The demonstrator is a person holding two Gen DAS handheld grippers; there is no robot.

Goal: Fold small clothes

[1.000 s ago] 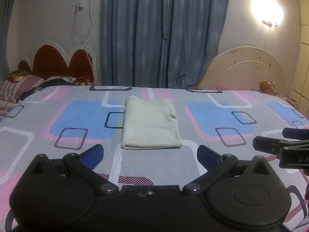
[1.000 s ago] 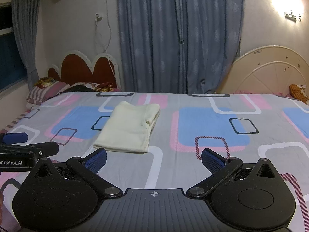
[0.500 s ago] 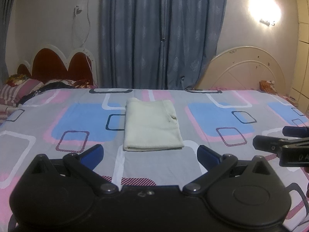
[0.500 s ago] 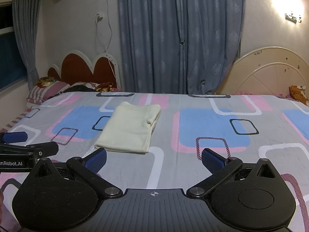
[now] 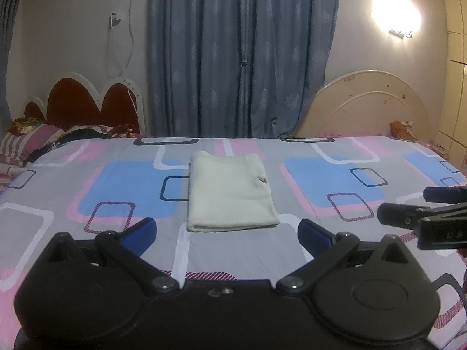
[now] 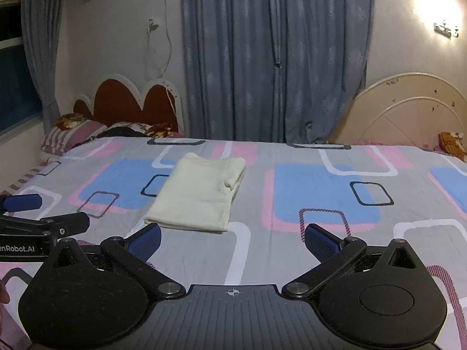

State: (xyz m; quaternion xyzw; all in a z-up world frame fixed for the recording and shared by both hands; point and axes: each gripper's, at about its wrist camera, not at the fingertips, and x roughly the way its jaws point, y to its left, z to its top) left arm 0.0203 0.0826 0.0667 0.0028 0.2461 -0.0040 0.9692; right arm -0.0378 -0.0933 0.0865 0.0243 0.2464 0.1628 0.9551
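A pale cream cloth (image 5: 230,192) lies folded into a neat rectangle on the bedsheet (image 5: 327,183), flat and square to the left wrist view, its thick folded edge toward the cameras. A small dark mark shows near its right edge. In the right wrist view the cloth (image 6: 198,195) appears angled, with doubled layers bunched at its far right corner.

The left gripper (image 5: 227,232) hovers just short of the cloth's near edge, fingers spread wide and holding nothing; its blue pads (image 5: 140,232) stand one to either side of the cloth's width. The right gripper (image 6: 232,240) is likewise wide apart and empty, sitting to the right of the cloth, its left pad (image 6: 146,240) close to the cloth's near corner in that view. Neither gripper touches the cloth. Each gripper shows at the edge of the other's view: the right one (image 5: 420,210) to the right of the cloth, the left one (image 6: 43,214) to the left of it.

Behind the cloth, past the far edge of the sheet, hang blue curtains (image 5: 242,58). Left of the cloth, at the sheet's far corner, sit a red headboard (image 5: 84,102) and striped pillows (image 5: 26,143). Right of the cloth, a cream headboard (image 5: 367,108) leans against the wall under a lit wall lamp (image 5: 395,14).
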